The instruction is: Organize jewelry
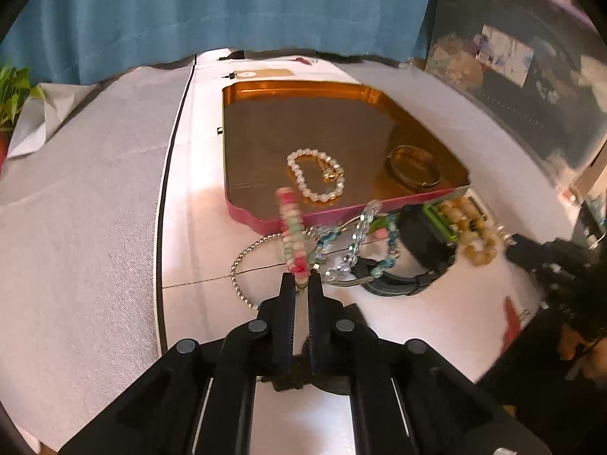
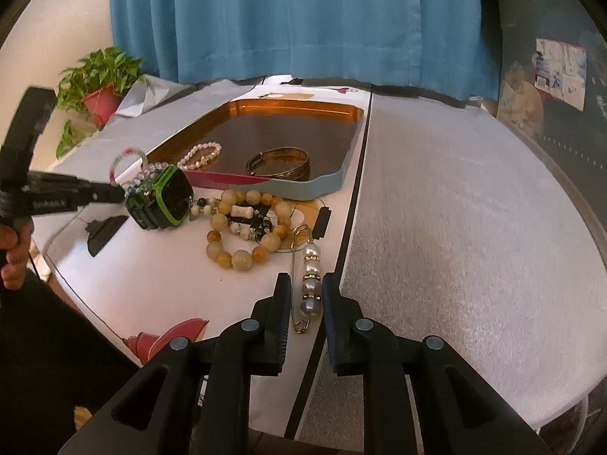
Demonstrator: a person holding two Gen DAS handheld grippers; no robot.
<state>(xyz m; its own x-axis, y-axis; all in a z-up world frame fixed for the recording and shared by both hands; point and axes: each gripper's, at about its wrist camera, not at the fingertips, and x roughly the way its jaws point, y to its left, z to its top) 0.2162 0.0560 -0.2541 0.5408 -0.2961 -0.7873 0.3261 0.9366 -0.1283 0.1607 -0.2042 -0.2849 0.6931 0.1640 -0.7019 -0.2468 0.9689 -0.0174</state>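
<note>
A gold-lined tray (image 1: 425,123) (image 2: 347,159) holds a pearl bracelet (image 1: 316,178) (image 2: 201,155) and a gold bangle (image 1: 415,168) (image 2: 279,163). My left gripper (image 1: 302,278) (image 2: 121,193) is shut on a pink, white and green bead bracelet (image 1: 292,235) (image 2: 123,161), lifted in front of the tray. My right gripper (image 2: 306,284) is open, its fingers either side of a pearl safety-pin brooch (image 2: 309,276) lying on the table. A watch with a green bezel (image 2: 167,199) (image 1: 421,239), yellow stone beads (image 2: 242,235) (image 1: 474,235) and clear and blue bead strands (image 1: 353,242) lie near the tray.
A silver ball chain (image 1: 242,269) lies on the white mat. A potted plant (image 2: 100,83) stands at the table's far left. A blue curtain (image 2: 296,19) hangs behind. Grey cloth (image 2: 474,208) covers the table right of the mat.
</note>
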